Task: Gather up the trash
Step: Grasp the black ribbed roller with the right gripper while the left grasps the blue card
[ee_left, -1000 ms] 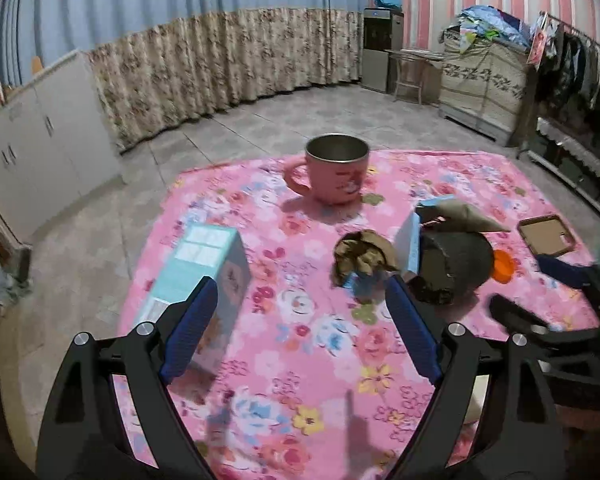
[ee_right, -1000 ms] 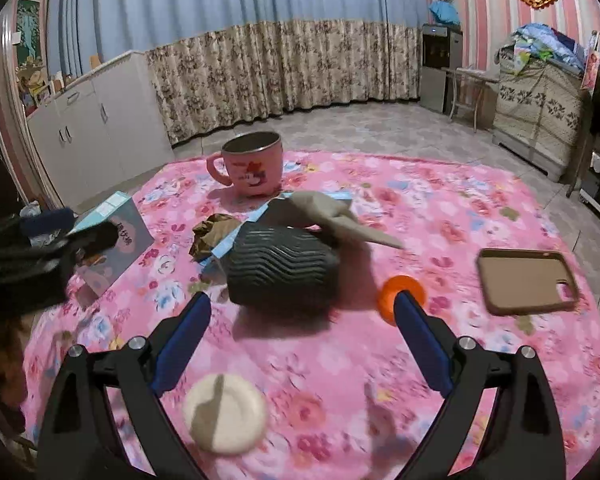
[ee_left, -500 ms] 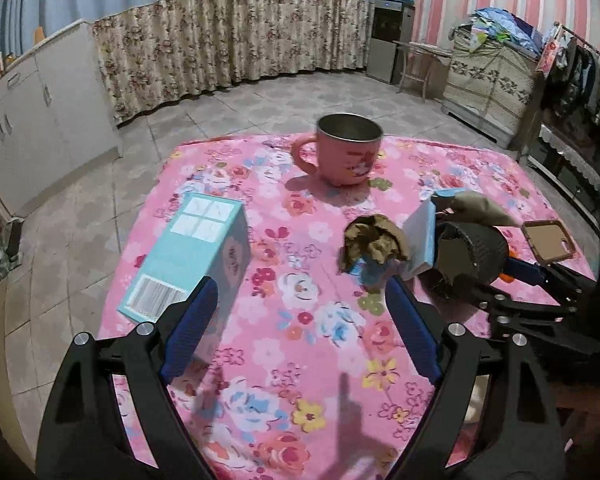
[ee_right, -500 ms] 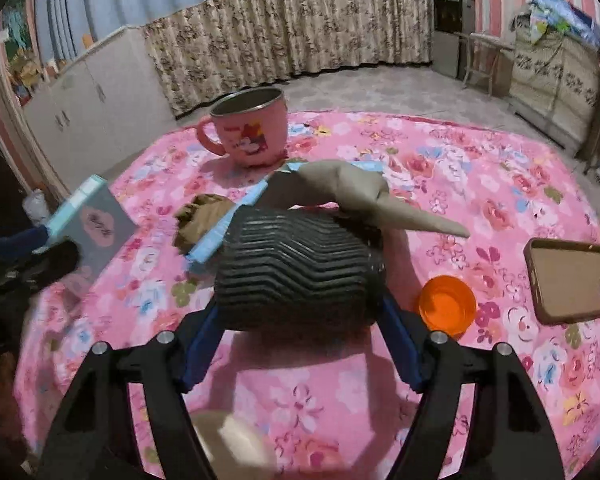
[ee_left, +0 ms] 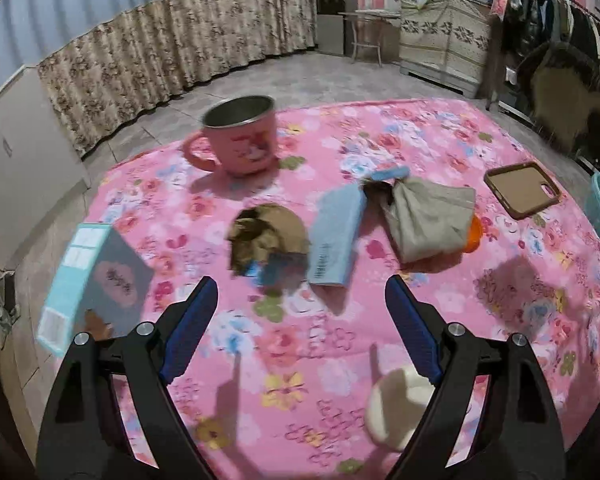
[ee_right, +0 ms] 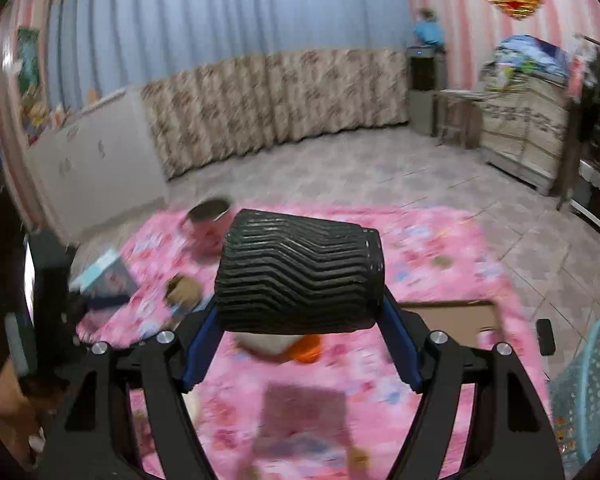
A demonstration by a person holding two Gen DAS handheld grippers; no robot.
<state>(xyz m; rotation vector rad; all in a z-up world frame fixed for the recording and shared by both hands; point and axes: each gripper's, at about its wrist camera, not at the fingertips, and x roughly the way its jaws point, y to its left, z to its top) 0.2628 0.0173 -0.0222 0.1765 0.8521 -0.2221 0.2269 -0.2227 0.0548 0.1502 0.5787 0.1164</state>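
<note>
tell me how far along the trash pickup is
Early on: nothing visibly sits in the blue basket yet. In hand: the right hand-held gripper grips the black ribbed cup, lifted off the pink cloth. Left: crumpled brown paper, the light blue carton and grey-beige wrapper lie there; the left hand-held gripper is open, empty.

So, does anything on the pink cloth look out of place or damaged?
Yes. A crumpled brown paper wad lies mid-cloth beside a flat light blue box, and a teal box overhangs the cloth's left edge.
</note>
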